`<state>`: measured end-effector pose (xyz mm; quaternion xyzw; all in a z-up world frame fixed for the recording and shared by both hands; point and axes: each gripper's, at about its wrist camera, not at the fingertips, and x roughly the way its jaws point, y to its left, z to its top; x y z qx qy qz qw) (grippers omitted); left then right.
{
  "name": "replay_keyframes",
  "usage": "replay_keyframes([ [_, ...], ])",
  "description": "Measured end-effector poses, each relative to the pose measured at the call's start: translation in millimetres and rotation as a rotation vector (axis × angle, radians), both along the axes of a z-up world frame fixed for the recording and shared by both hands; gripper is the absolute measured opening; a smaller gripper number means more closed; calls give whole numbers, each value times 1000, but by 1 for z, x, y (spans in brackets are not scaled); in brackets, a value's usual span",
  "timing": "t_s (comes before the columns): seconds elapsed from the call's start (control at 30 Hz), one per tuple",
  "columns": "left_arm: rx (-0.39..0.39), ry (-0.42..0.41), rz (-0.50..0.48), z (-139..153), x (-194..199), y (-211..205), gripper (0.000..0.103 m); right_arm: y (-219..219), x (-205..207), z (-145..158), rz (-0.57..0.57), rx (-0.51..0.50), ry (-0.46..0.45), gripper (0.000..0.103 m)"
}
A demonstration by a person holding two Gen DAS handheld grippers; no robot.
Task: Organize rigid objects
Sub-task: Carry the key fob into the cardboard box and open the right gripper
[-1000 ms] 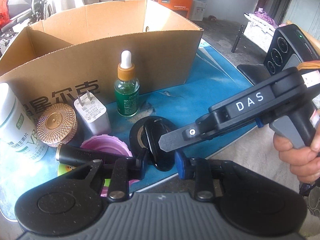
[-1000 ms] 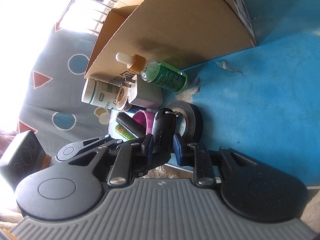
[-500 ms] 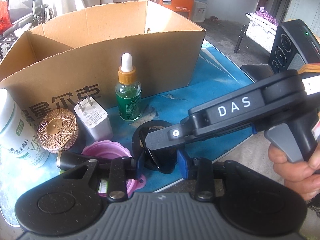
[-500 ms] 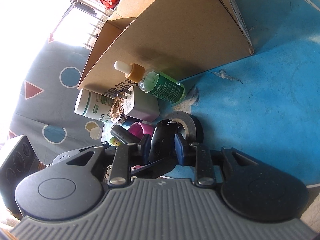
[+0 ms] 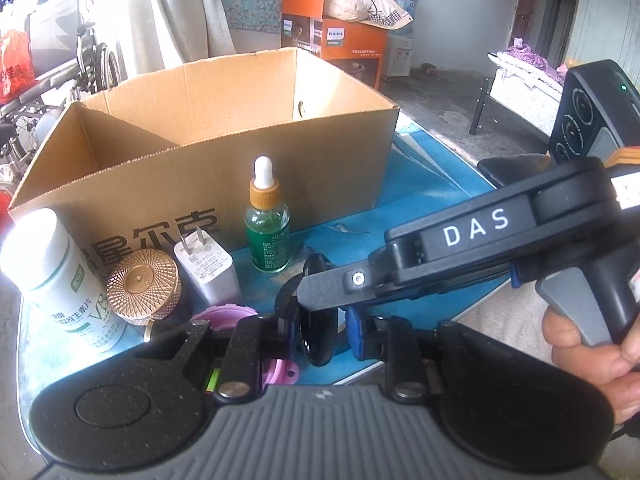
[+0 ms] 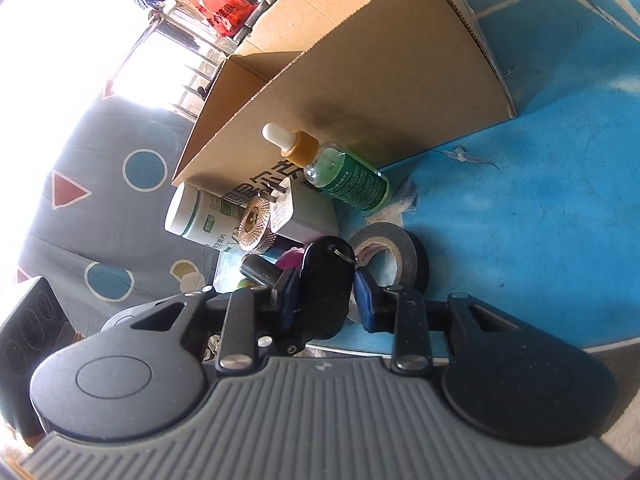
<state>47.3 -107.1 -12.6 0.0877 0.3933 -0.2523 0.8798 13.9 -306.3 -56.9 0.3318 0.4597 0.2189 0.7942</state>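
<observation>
A black key fob (image 6: 326,280) with a metal ring sits between the blue pads of my right gripper (image 6: 324,302), lifted off the black tape roll (image 6: 394,258). In the left wrist view the fob (image 5: 318,332) also lies between the jaws of my left gripper (image 5: 322,330), and the right gripper's finger (image 5: 340,284) crosses over it. Whether the left pads press on the fob I cannot tell. An open cardboard box (image 5: 224,152) stands behind.
In front of the box stand a green dropper bottle (image 5: 267,224), a white charger plug (image 5: 206,268), a copper lidded jar (image 5: 142,282) and a white supplement bottle (image 5: 56,276). A pink lid (image 5: 228,314) and a black tube (image 6: 260,270) lie near the blue table's front edge.
The right gripper has lifted the key fob off the tape roll and brought it toward the left gripper's jaws. The other objects have not moved.
</observation>
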Motion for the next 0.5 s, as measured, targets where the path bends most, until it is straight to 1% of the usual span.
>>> replay_keyframes([
  [0.1, -17, -53, 4, 19, -7, 4, 25, 2, -7, 20, -9, -1, -50, 29],
  [0.17, -33, -97, 11, 37, -10, 9, 25, 5, -9, 36, -10, -6, -86, 29],
  [0.3, -42, -176, 37, 74, 1, 18, 26, 17, -2, 77, 9, -15, -184, 29],
  [0.4, -40, -207, 60, 102, 24, 25, 26, 29, 19, 109, 39, -19, -248, 29],
  [0.43, -43, -202, 69, 111, 37, 29, 26, 33, 30, 118, 51, -18, -265, 29],
  [0.5, -42, -185, 84, 118, 62, 35, 26, 41, 56, 133, 75, -14, -273, 29],
])
